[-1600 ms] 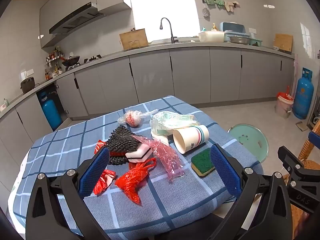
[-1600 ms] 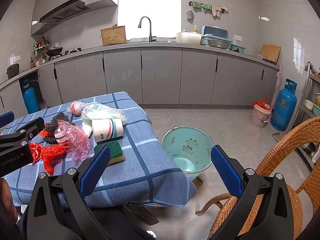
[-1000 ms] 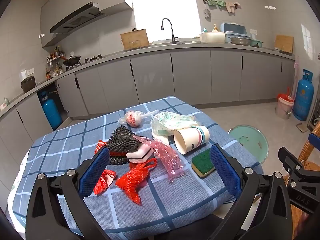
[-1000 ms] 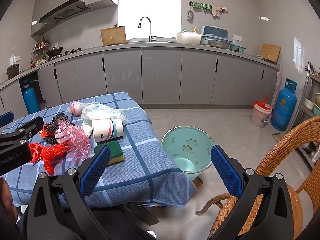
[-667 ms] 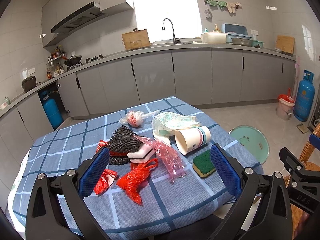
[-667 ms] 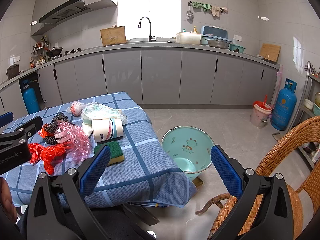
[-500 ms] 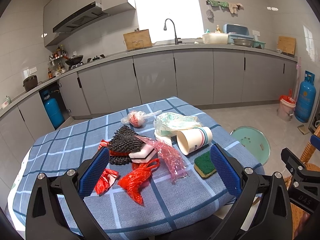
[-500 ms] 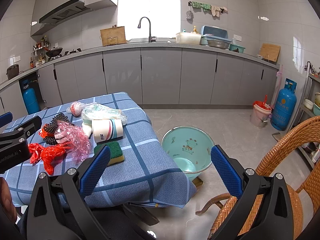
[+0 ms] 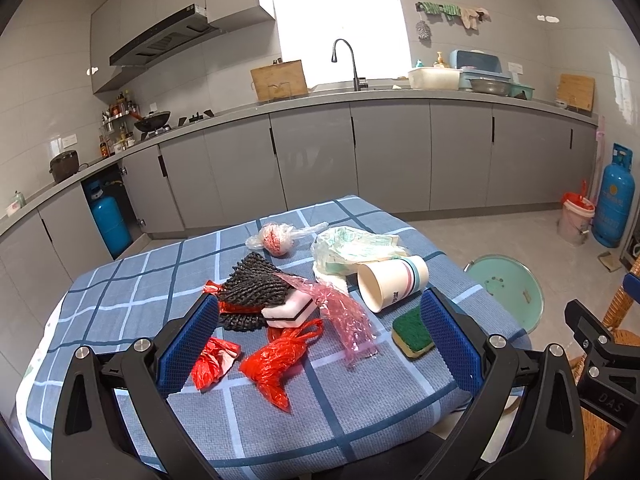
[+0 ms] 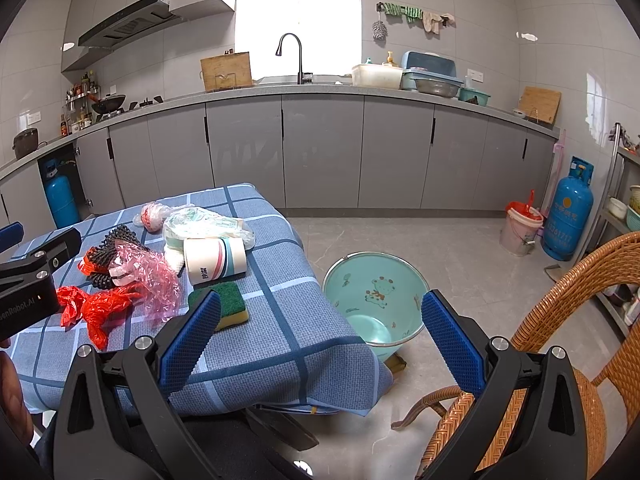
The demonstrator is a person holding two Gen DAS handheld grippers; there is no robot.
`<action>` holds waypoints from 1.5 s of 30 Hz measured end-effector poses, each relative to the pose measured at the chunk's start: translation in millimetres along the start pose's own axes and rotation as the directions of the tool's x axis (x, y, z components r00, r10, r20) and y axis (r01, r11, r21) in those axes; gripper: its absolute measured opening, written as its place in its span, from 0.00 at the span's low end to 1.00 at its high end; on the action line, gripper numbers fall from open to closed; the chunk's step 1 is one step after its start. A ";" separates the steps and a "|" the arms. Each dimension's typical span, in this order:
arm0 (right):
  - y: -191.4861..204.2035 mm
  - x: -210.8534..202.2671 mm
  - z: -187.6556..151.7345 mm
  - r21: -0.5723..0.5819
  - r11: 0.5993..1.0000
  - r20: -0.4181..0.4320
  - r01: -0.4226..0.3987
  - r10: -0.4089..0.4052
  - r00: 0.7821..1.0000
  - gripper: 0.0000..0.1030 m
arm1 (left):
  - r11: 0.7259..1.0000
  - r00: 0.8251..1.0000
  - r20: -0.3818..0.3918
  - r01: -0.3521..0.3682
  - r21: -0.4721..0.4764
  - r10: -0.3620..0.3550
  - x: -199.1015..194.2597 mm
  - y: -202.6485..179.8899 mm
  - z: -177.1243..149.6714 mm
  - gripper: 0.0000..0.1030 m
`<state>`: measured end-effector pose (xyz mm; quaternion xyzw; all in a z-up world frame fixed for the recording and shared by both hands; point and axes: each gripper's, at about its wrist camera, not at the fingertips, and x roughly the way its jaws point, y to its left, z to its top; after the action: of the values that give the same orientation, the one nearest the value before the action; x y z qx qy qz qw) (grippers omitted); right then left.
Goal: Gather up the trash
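Trash heaped on the table (image 9: 120, 292), both grippers empty.
Left gripper (image 9: 318, 338) and right gripper (image 10: 320, 334) gape wide; cup (image 9: 390, 283), sponge (image 9: 412, 330), red bags (image 9: 276, 360) lie near the bucket (image 10: 374, 300), seemingly empty.

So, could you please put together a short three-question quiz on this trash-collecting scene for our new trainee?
1. True or false: the paper cup stands upright on the table.
2. Multiple choice: where is the teal bucket? A) on the table B) on the floor beside the table C) on the wicker chair.
3. Short answer: what is the left gripper holding, and how do its jaws stand?

Key
1. False: it lies on its side, next to the green sponge.
2. B.
3. Nothing; the jaws are wide apart, short of the red plastic bag. The right gripper is open and empty too.
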<state>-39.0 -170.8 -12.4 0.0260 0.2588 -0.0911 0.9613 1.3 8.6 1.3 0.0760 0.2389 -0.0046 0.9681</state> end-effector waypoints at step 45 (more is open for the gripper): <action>2.6 2.3 -3.2 -0.002 1.000 -0.005 -0.005 0.005 1.000 0.96 | 1.000 1.000 0.017 -0.022 -0.010 0.022 -0.3 1.2 1.1 0.96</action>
<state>-38.1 -168.3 -16.3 0.0261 0.2613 -0.0884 0.9608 1.6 9.7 2.6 0.0739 0.2298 0.0067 0.9704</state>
